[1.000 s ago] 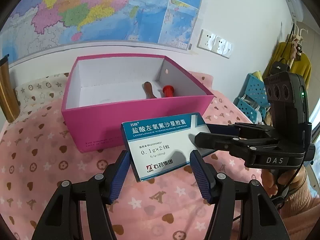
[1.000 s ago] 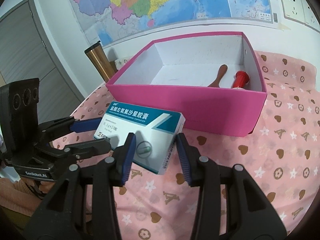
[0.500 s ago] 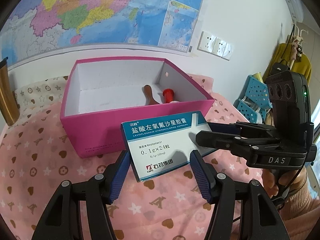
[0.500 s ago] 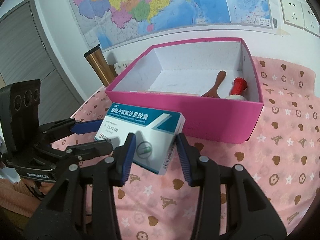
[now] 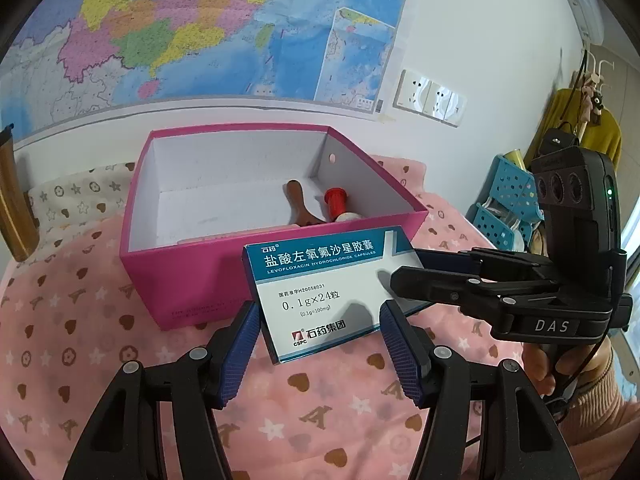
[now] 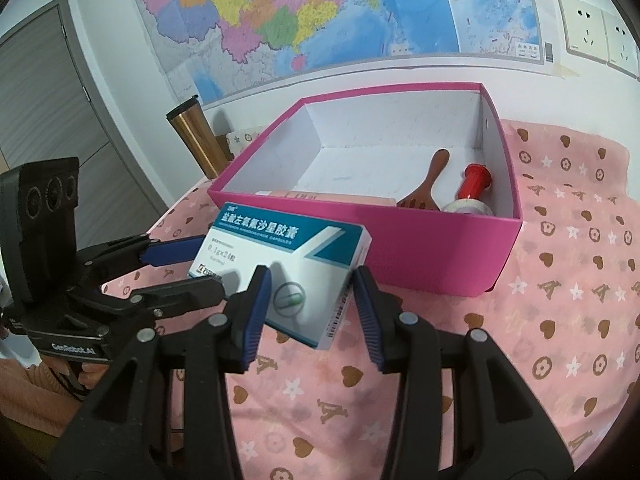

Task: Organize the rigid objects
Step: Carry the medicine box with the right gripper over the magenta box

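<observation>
On the pink patterned cloth (image 5: 80,352) that covers the table, the largest thing is the magenta box (image 5: 192,280), open-topped and white inside, standing toward the far edge below the wall map (image 5: 200,28). Inside it, against its right wall, lie a wooden spoon (image 6: 428,176) and a red-capped roll (image 6: 474,184), just beside each other; a pale flat item lies along its near wall, too hidden to identify. A copper tumbler (image 6: 196,136) stands at the far left corner, beside the box.

In front of the box's near wall, a white and teal medicine carton (image 5: 324,292) is held tilted above the cloth. The left gripper (image 5: 320,340) has its blue jaws on the carton's two long sides at its near end. The right gripper (image 6: 312,300) comes in from the other side, its jaws pinching the carton's opposite end, one above the printed face, one below. Both grip the same carton, and a hand (image 5: 560,364) shows under the right gripper's body.
</observation>
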